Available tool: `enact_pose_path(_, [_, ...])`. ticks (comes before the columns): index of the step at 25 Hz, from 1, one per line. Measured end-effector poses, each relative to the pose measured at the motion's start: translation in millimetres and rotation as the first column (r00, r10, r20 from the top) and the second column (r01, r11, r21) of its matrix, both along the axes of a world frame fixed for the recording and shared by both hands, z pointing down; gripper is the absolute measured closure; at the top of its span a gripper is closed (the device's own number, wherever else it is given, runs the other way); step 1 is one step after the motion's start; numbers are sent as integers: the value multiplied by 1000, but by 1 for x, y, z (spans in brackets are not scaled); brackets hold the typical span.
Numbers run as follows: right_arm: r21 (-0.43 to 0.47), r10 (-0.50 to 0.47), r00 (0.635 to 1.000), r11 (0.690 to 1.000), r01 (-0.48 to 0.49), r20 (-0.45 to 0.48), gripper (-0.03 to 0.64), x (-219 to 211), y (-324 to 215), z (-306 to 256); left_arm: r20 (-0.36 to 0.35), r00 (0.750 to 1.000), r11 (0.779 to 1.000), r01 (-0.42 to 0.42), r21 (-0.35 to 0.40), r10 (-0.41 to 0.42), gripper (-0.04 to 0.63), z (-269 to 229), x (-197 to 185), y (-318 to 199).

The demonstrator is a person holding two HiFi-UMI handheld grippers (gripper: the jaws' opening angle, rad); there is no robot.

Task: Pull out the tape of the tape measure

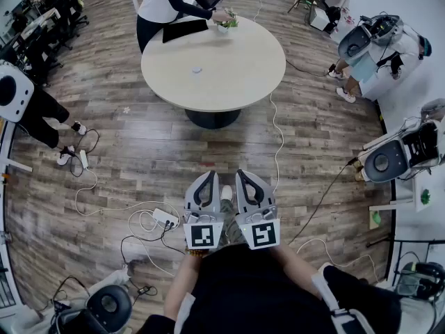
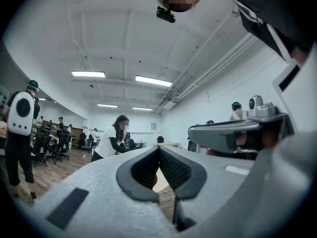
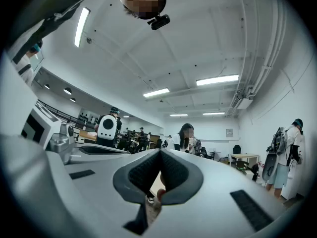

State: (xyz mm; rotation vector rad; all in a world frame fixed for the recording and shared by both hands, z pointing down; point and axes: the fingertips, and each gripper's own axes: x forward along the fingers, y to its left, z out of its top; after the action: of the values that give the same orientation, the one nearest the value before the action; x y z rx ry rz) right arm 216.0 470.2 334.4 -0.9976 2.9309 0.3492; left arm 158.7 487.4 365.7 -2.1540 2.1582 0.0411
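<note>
**Both hand-held grippers closed, empty**

L hand-held gripper [image 1: 206,176] & R hand-held gripper [image 1: 245,174] are side by side near the holder's body, over the wood floor [image 1: 139,152]. Jaws together on each, nothing btwn. Round desk [image 1: 243,75] ahead, well apart. On mid-desk, a small pale item [image 1: 197,69], too small to confirm as the tape measure. Another person [image 1: 163,5] at far edge.

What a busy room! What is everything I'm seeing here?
round table: one, beige top, middle of room
small object: one, white, on the table, too small to identify
potted plant: one, green, table's far edge
person in white shirt: one, at the table's far side
power strip: one, white, wooden floor at left
cables: several, white and black, across the floor
left hand-held gripper: one, grey, near bottom, shut, empty
right hand-held gripper: one, grey, beside it, shut, empty
</note>
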Motion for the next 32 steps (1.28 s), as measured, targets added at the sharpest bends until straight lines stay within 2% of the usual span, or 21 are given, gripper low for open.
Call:
enact_pose_path(8, [-37,-2,1000,999,2,-10,621,11,0,3,10,1000,1000,-7,-7,7,586,-4,10,-4])
enact_pose_path(13, [-112,-29,999,993,34,43,615,9,-8,11,24,999,1000,-21,-14,21,586,2,10,-14])
enact_pose_path(18, [-138,-60,997,989,54,-40,615,-7,-21,32,-7,1000,999,-12,-46,11,586,9,-1,-38])
enact_pose_path(23, [-139,-101,995,985,99,-5,615,-31,-55,34,1,1000,999,5,-51,-5,586,14,-17,-73])
enact_pose_path(32, [-134,-115,993,984,116,15,615,-65,-147,31,29,999,998,25,-61,-23,586,15,-51,-148])
